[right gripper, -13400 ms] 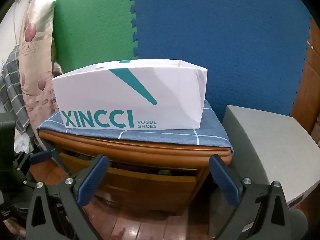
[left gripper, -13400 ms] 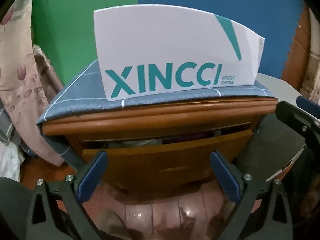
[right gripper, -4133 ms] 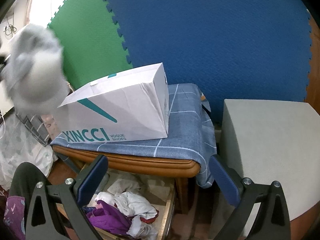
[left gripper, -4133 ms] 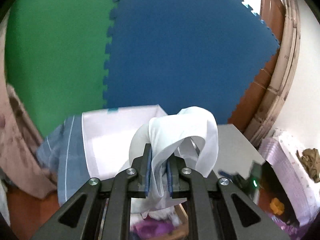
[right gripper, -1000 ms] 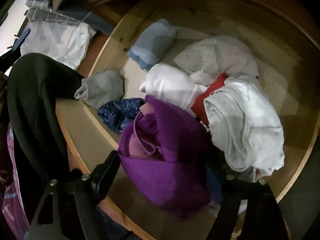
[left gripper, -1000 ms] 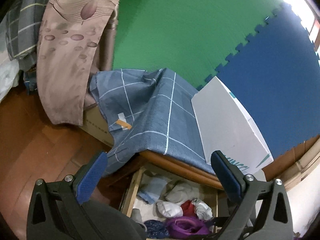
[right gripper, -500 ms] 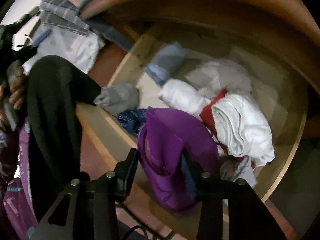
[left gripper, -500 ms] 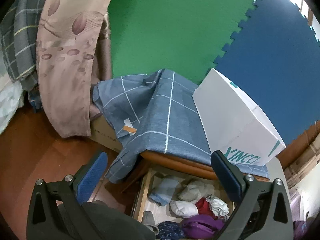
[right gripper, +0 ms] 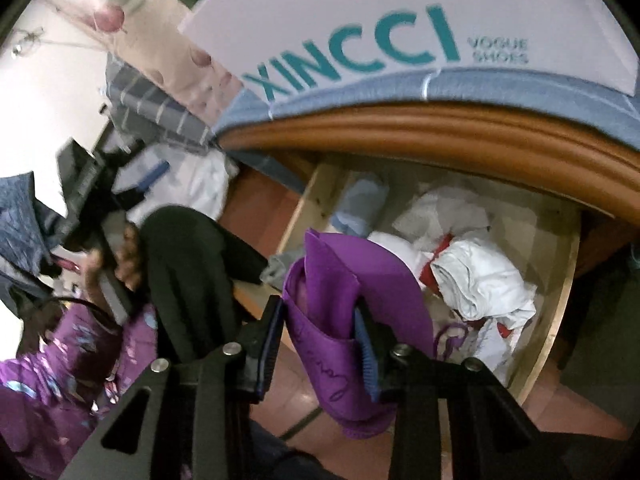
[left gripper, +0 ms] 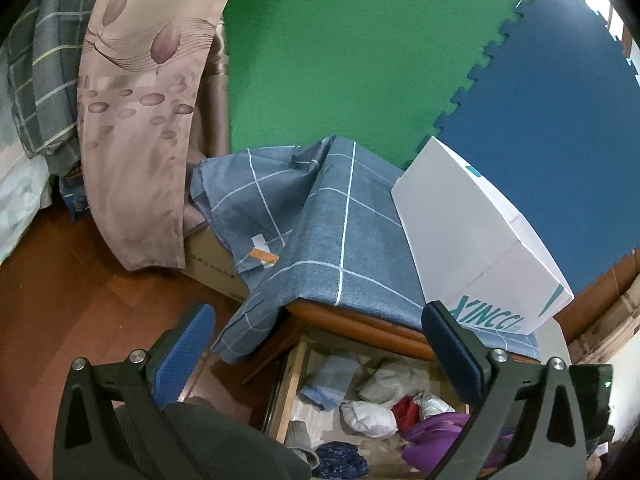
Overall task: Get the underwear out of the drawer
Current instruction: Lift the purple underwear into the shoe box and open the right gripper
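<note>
Two views. Left wrist: your left gripper (left gripper: 316, 344) hangs w/ fingers wide apart, empty, above the open drawer (left gripper: 290, 384). Right wrist: your right gripper (right gripper: 318, 340) has just closed its fingers on purple underwear (right gripper: 340, 304), lifted over drawer's front edge; white shoe box (right gripper: 400, 20) above.

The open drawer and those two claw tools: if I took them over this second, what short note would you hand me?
Right gripper: jaws just closed on the purple fabric underwear, lifted above the wooden drawer.
Left gripper: open, empty, over the drawer's left side.
Still inside: white bundle, pale blue folded piece, grey piece, dark blue patterned piece.
Done: purple piece gripped.
Left: carry it clear, perhaps to the white shoe box, then the rest.
</note>
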The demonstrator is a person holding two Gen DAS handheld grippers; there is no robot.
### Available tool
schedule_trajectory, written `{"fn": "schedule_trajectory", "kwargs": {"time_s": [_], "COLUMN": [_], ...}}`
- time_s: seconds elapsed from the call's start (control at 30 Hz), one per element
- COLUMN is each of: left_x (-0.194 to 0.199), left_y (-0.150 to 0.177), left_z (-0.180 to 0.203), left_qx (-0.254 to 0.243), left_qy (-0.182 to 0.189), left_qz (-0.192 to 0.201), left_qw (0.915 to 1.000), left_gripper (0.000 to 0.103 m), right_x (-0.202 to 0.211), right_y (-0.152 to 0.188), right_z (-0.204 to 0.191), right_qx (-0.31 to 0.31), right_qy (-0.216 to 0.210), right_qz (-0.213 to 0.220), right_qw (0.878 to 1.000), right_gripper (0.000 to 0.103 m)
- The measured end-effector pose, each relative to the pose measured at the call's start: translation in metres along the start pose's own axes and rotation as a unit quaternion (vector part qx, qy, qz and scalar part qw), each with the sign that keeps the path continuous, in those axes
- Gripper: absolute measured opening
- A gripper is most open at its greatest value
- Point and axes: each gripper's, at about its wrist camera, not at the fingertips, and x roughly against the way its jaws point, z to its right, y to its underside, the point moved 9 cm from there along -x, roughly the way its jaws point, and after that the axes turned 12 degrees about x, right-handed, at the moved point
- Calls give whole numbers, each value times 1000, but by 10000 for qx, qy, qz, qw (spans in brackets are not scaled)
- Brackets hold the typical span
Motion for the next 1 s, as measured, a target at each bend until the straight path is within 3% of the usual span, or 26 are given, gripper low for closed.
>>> {"fn": "schedule_trajectory", "kwargs": {"time_s": [0.37,0.6,0.8,1.0], "left_x": [0,1,1,0], "left_y": [0,0,-1,-3], "left_z": [-1,-4,-5,-6], "left_qx": [13,85,110,173], "left_qy": [-12,8,39,72], "left_qz": [-1,-11,-18,-58], "left_qw": [10000,10000,9999,9998], "left_gripper": [102,102,102,102], "right_x": [98,193,244,234], "right_y": [-46,-117,-194,-247], "right_z": [-48,-68,-43,18], "right_qx": [-9,156,342,133], "right_qy": [-406,-607,66,760], "right_qz": [1192,2242,2735,2607], "right_qw": [9920,9725,9612,9623], "right_gripper": [34,33,32,32]}}
